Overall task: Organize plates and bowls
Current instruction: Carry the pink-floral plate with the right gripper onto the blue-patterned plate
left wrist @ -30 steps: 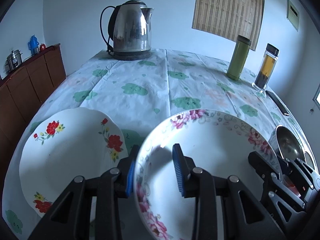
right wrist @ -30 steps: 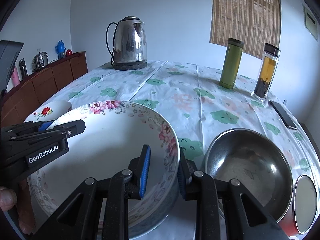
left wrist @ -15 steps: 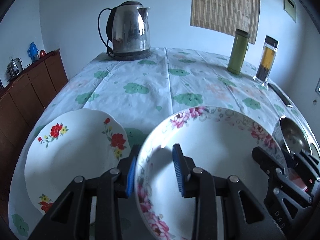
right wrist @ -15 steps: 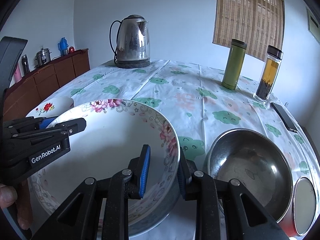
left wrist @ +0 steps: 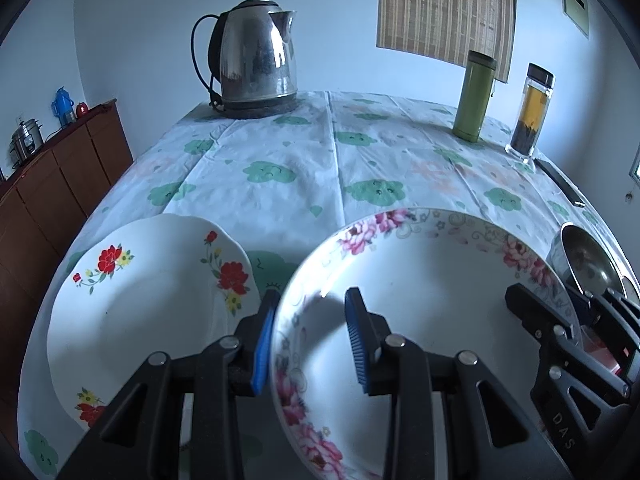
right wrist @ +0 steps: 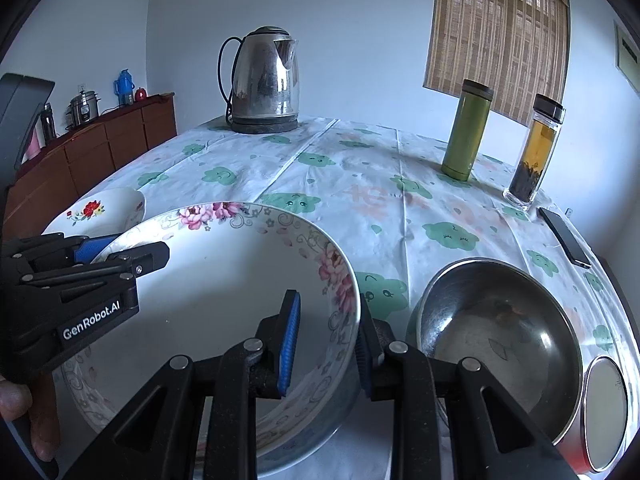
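Note:
A white bowl with pink flowers on its rim [left wrist: 432, 280] is held between both grippers near the table's front. My left gripper [left wrist: 310, 332] is shut on its left rim, one blue pad outside the wall and one inside. My right gripper [right wrist: 326, 344] is shut on the bowl's [right wrist: 224, 288] right rim in the same way. A white plate with red flowers [left wrist: 152, 308] lies on the cloth just left of the bowl. To the bowl's right sits a steel bowl [right wrist: 496, 340].
A steel kettle [left wrist: 256, 60] stands at the far end of the table. A green flask [right wrist: 466, 132], a tea jar [right wrist: 536, 150] and a phone [right wrist: 564, 236] line the right side. A small round tin [right wrist: 606, 404] sits by the steel bowl. A wooden cabinet [left wrist: 52, 184] runs along the left.

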Demonstrator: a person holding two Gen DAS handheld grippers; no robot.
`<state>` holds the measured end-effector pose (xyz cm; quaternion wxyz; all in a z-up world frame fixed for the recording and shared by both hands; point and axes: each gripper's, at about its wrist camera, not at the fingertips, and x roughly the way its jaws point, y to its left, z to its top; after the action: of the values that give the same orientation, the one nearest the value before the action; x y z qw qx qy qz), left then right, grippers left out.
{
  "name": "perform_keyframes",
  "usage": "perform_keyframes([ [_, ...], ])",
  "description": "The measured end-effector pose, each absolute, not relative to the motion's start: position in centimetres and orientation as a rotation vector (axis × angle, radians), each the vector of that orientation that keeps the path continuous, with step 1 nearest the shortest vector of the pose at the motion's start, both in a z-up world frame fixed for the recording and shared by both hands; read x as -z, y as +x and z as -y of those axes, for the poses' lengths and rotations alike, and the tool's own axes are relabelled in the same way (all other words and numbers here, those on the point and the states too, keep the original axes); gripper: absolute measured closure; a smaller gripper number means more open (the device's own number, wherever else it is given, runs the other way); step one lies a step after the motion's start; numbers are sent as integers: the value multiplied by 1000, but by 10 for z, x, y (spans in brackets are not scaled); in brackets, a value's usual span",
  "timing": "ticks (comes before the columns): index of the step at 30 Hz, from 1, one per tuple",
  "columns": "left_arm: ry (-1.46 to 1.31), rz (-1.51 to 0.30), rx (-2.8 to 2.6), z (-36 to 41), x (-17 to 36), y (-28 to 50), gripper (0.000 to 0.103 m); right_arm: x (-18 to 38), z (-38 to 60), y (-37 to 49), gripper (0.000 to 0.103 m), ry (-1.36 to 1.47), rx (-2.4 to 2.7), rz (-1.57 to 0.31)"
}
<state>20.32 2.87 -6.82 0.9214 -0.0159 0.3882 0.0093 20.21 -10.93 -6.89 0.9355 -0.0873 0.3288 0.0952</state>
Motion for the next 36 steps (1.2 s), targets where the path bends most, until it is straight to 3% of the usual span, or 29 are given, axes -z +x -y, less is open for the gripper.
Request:
perform_keyframes([
  [36, 2, -789, -5, -18, 74, 203, 72, 70, 114, 201, 73, -174, -173, -683],
])
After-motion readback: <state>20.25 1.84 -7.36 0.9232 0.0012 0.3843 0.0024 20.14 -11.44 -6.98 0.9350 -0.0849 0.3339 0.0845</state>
